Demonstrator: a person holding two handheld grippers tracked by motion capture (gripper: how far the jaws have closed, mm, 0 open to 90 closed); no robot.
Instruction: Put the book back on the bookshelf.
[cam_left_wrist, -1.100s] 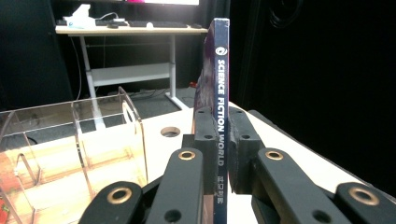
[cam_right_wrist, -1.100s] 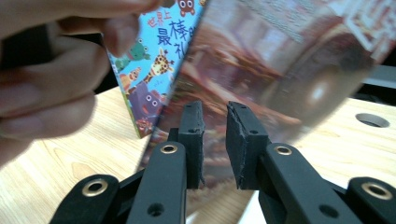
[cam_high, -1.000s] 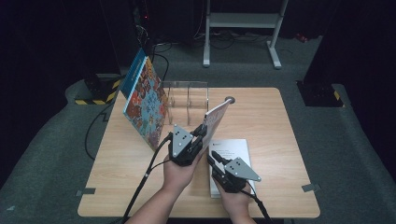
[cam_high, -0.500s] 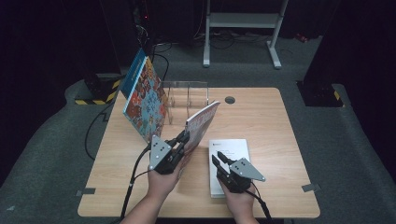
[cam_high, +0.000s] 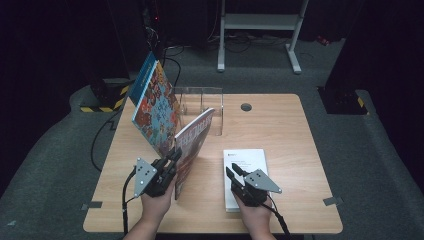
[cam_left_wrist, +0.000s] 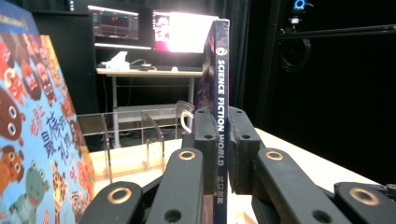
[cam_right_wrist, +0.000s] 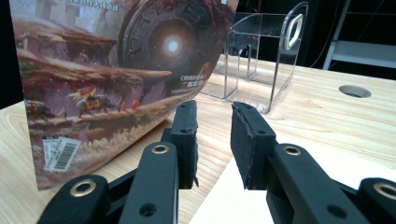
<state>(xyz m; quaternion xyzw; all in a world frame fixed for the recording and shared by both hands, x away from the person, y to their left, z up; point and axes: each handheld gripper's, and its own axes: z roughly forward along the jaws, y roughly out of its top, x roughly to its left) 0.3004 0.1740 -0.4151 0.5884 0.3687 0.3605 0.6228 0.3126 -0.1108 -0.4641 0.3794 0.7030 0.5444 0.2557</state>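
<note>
Left of the clear acrylic rack (cam_high: 200, 107) leans a colourful picture book (cam_high: 155, 107). In front of the rack, the left claw (cam_high: 172, 159) clamps the science-fiction magazine (cam_high: 192, 145) upright by its spine; judging by this, slotting it into the rack comes next, needing careful alignment. The right claw (cam_high: 232, 170) hovers slightly parted, empty, over the white booklet (cam_high: 247, 162) lying flat on the bench (cam_high: 280, 125).

Wooden table with books and a clear rack

The light wooden table (cam_high: 285, 130) has a round cable hole (cam_high: 246, 106) near its far edge. A clear acrylic rack (cam_high: 200, 102) stands on it at the back, with a colourful picture book (cam_high: 155, 107) leaning beside it. A white booklet (cam_high: 245, 170) lies flat near the front, and a science fiction magazine (cam_high: 192, 145) stands on edge.
</note>
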